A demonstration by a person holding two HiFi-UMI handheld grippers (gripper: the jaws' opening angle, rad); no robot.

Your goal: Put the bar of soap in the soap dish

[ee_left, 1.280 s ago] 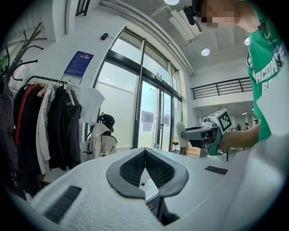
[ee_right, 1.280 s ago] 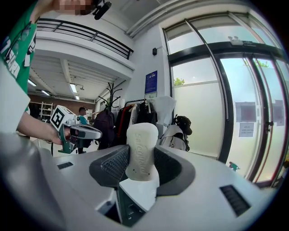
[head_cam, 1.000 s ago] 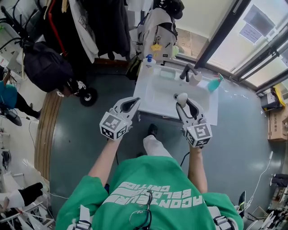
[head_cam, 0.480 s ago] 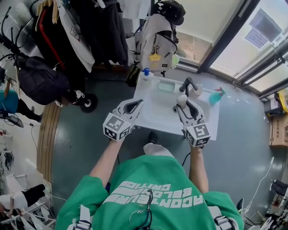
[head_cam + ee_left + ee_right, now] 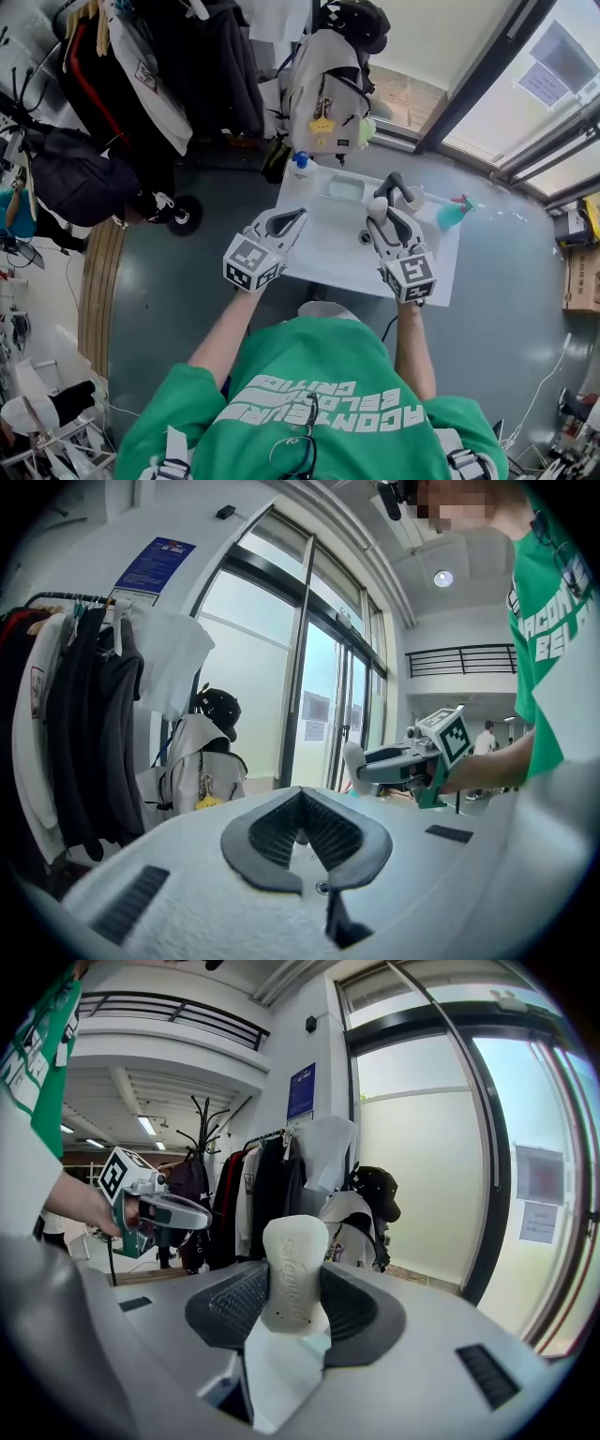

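Note:
My right gripper [image 5: 378,212] is shut on a white bar of soap [image 5: 377,205], which stands up between the pads [image 5: 292,1277]. In the head view it hangs over the white sink [image 5: 323,246], just short of the dark faucet [image 5: 394,186]. The pale green soap dish [image 5: 345,188] sits on the sink's back ledge, left of the faucet and beyond the soap. My left gripper [image 5: 298,216] is shut with nothing in it [image 5: 302,797], over the sink's left side. The left gripper view shows the right gripper [image 5: 361,763] with the soap [image 5: 352,764] off to its right.
A blue-capped bottle [image 5: 300,161] stands at the sink's back left corner, a teal spray bottle [image 5: 452,212] at its right. A grey backpack [image 5: 328,84] and hanging clothes [image 5: 178,56] lie behind the sink. Glass doors run along the right.
The person has stepped closer to the sink, so both grippers now hang over it. The soap stays held in the right gripper and has neared the faucet.

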